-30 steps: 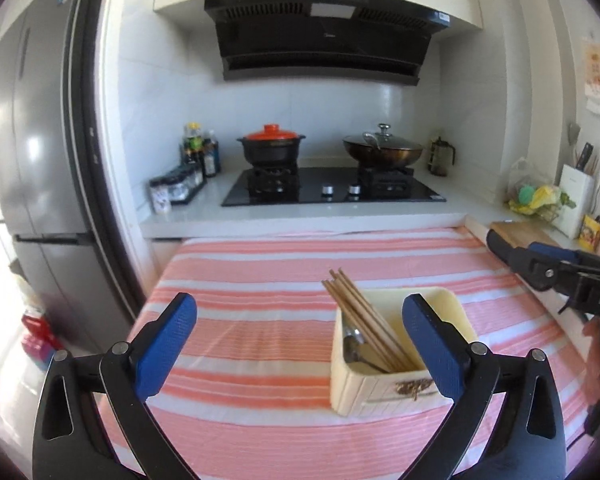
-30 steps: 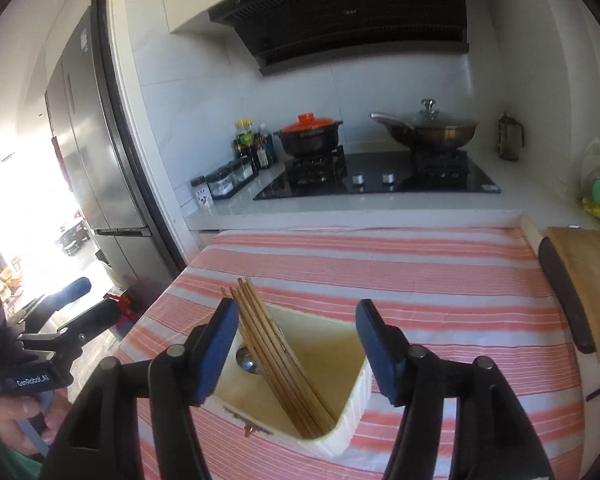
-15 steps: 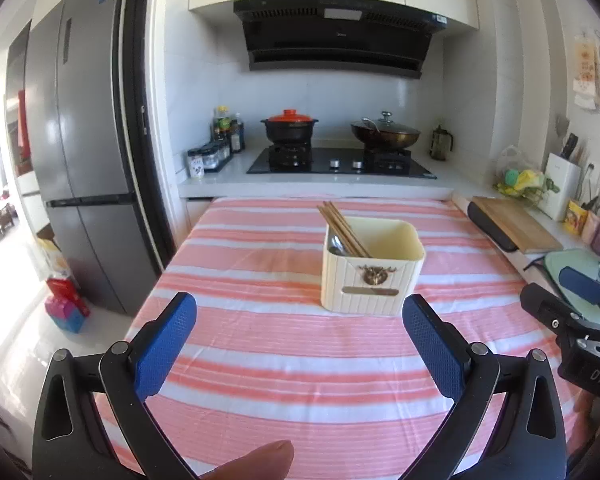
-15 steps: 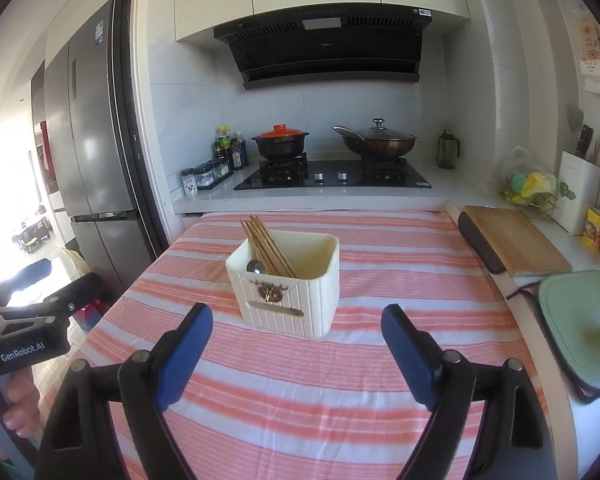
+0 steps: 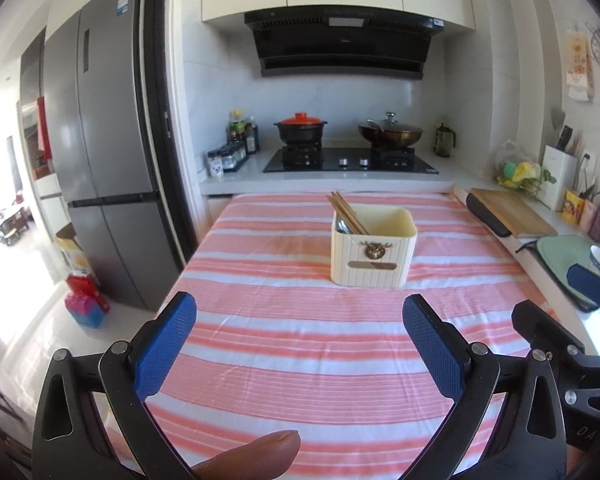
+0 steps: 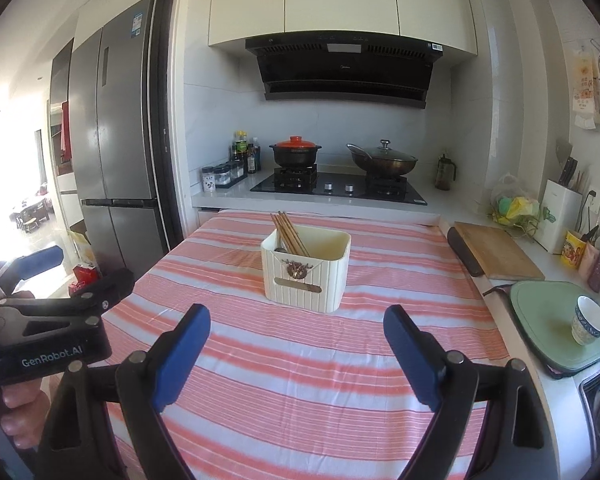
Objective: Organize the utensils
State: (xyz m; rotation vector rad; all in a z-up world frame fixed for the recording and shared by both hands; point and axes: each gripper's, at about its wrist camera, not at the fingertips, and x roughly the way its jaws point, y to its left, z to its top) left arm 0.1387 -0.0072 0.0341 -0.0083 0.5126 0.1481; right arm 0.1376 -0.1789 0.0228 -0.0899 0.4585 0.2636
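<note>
A cream utensil holder [image 5: 374, 256] [image 6: 306, 276] stands on the pink-striped tablecloth [image 5: 300, 360]. Wooden chopsticks [image 5: 346, 214] [image 6: 290, 232] lean in its left corner, with a metal spoon [image 5: 342, 226] beside them. My left gripper [image 5: 300, 312] is open and empty, well short of the holder. My right gripper [image 6: 298, 320] is also open, its blue pads wide apart and nothing between them. Each view shows the other gripper at its edge: the right one [image 5: 560, 304] and the left one [image 6: 80, 270].
A wooden cutting board [image 5: 508, 216] and a green mat [image 6: 556, 320] with a cup [image 6: 590, 320] line the right counter. The stove [image 5: 348, 160] with two pots is behind the table. A fridge [image 5: 100, 160] stands left. A fingertip [image 5: 252, 456] shows at the bottom.
Both grippers have drawn back from the holder, which now looks smaller and farther away. The right gripper's jaws, which flanked the holder, have spread wider.
</note>
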